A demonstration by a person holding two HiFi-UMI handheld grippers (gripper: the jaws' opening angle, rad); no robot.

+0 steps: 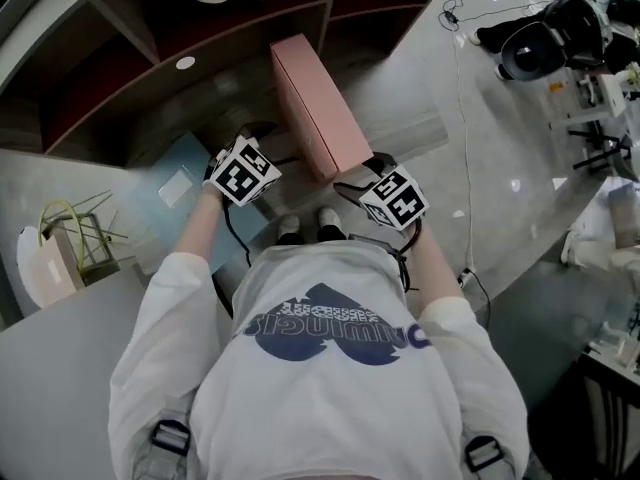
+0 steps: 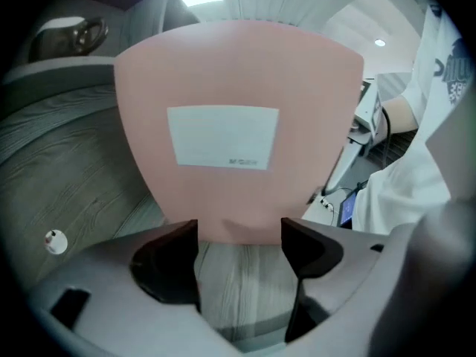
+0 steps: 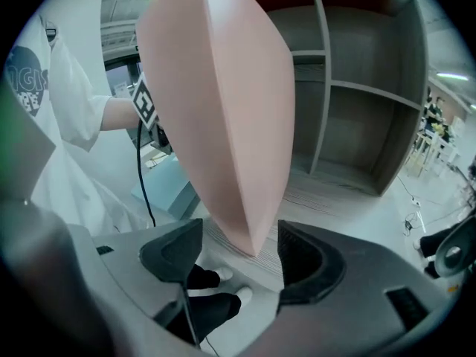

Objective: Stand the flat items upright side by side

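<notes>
Card of the pink box (image 1: 320,108) looks stiff, light and slick, so pinch its thin lower corner, which the right tool (image 3: 239,229) straddles with jaws agape, the left tool (image 2: 239,229) gaping nearby.

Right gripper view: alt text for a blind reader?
A flat pink rectangular box stands on edge, its lower corner between the open jaws of the right gripper, apparently touching neither. Behind it is a grey wooden shelf unit; a pale blue flat box lies at left.
</notes>
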